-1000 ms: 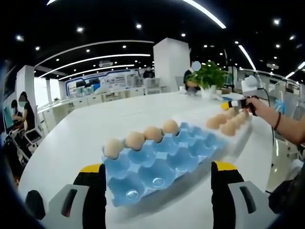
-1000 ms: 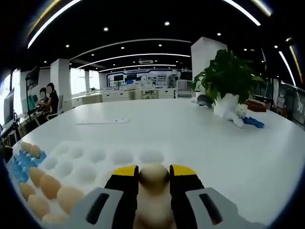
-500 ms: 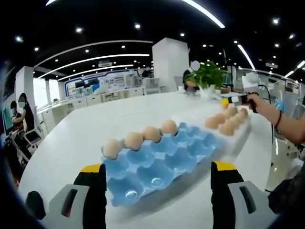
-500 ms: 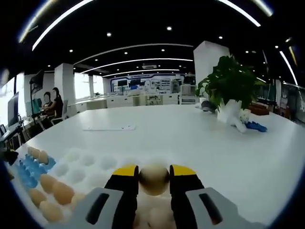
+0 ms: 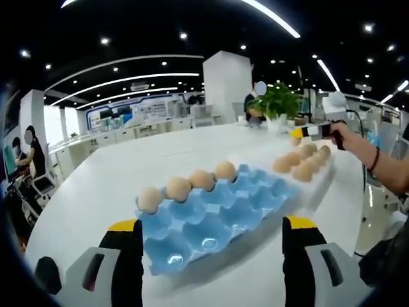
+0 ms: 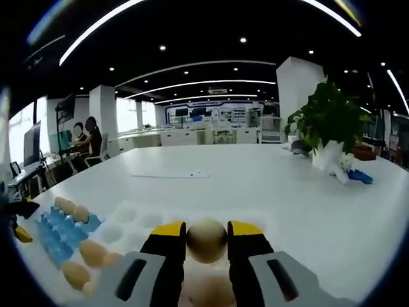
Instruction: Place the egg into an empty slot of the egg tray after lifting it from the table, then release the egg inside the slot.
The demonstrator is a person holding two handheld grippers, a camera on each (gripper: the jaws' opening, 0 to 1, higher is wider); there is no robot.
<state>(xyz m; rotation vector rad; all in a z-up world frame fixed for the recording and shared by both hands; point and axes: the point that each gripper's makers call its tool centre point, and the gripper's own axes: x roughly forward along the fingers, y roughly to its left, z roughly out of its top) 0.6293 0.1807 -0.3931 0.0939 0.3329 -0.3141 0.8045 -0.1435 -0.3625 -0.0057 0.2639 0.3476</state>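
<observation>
My right gripper (image 6: 206, 238) is shut on a tan egg (image 6: 206, 240) held above a white egg tray (image 6: 137, 217) with empty cups and a few eggs (image 6: 92, 252) at its near left. In the left gripper view my left gripper (image 5: 208, 256) stands open just in front of a blue egg tray (image 5: 217, 214), which carries a row of several eggs (image 5: 190, 181) along its far edge. Further right, the white tray's eggs (image 5: 303, 160) show, with the right gripper (image 5: 313, 131) in a person's hand above them.
A potted plant (image 6: 332, 125) and a blue object (image 6: 359, 176) stand on the white table (image 6: 268, 185) at the right. A flat white sheet (image 6: 169, 173) lies mid-table. The blue tray (image 6: 61, 227) sits left of the white one. People sit at desks far left.
My right gripper has lifted the egg up off the white tray and swung its view rightward. The left gripper stays still.
</observation>
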